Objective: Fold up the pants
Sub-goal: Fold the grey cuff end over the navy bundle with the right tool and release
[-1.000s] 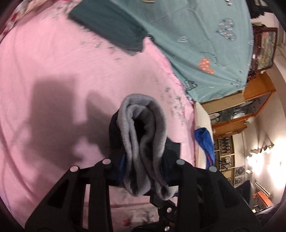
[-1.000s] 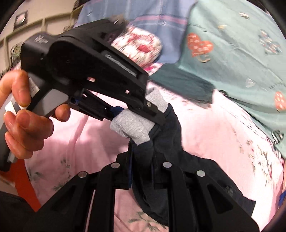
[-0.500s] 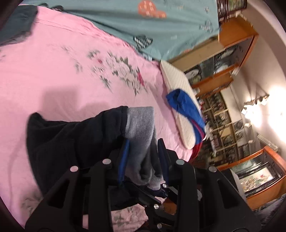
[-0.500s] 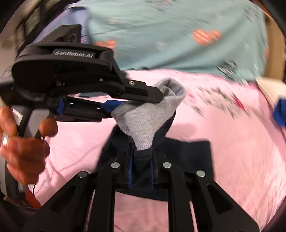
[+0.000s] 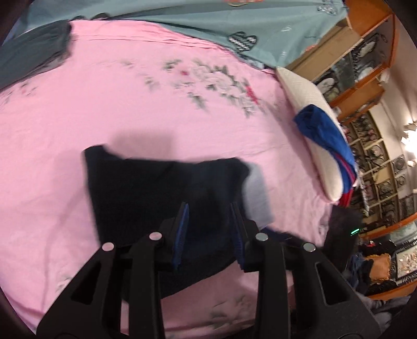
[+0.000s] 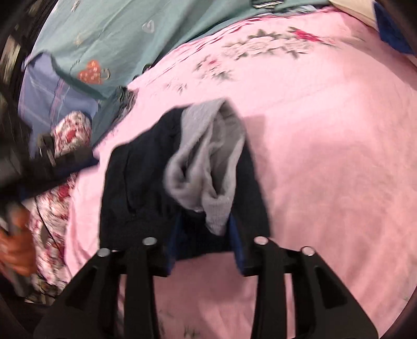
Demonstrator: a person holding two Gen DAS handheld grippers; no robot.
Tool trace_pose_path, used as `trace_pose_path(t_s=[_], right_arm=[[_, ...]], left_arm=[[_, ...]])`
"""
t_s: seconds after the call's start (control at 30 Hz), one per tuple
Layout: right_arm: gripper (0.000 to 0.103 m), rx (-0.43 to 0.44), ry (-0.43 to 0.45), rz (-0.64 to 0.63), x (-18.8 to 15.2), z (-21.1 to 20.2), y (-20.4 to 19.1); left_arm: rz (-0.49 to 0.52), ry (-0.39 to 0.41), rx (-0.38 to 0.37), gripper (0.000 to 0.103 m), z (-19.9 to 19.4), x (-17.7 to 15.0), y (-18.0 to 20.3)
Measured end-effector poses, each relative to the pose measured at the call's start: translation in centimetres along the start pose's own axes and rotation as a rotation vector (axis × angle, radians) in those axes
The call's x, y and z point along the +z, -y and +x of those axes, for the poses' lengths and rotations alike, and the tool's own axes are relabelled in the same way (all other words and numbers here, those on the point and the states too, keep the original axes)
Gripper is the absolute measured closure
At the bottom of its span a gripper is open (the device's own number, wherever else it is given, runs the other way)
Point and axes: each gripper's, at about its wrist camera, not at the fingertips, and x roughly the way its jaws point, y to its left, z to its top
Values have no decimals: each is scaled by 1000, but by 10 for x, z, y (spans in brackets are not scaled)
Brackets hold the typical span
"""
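The dark navy pants (image 5: 156, 193) lie folded on the pink bedsheet (image 5: 130, 104), their grey waistband (image 5: 256, 198) showing at the right edge. My left gripper (image 5: 209, 234) is open just above the near edge of the pants, holding nothing. In the right wrist view the same pants (image 6: 135, 187) lie bunched with the grey waistband (image 6: 208, 167) turned up on top. My right gripper (image 6: 203, 250) is open over their near edge, the cloth loose between its jaws.
A teal blanket (image 5: 208, 23) covers the far side of the bed. A dark green folded garment (image 5: 28, 57) lies at far left. A white pillow (image 5: 312, 122) with a blue garment (image 5: 323, 133) sits at the right edge. A floral pillow (image 6: 70, 130) is at left.
Both grippers have opened and let go of the pants. The pants, held up in the air before, now lie on the bedsheet. The views have swung across the bed.
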Motion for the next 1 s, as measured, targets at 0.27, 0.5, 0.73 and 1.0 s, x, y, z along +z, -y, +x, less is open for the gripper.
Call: trace_pose_path(t_s=[0.27, 0.5, 0.73, 1.0], right_arm=[[64, 120, 128, -150, 52, -36, -51], [87, -37, 4, -155, 64, 55, -10], [90, 18, -44, -105, 71, 48, 6], [78, 67, -60, -244, 47, 8, -27]], left_arm=[[-88, -35, 65, 70, 8, -37, -46], [-63, -50, 75, 64, 28, -55, -53], [-42, -53, 108, 64, 22, -55, -48], [33, -68, 127, 43, 17, -70, -38]])
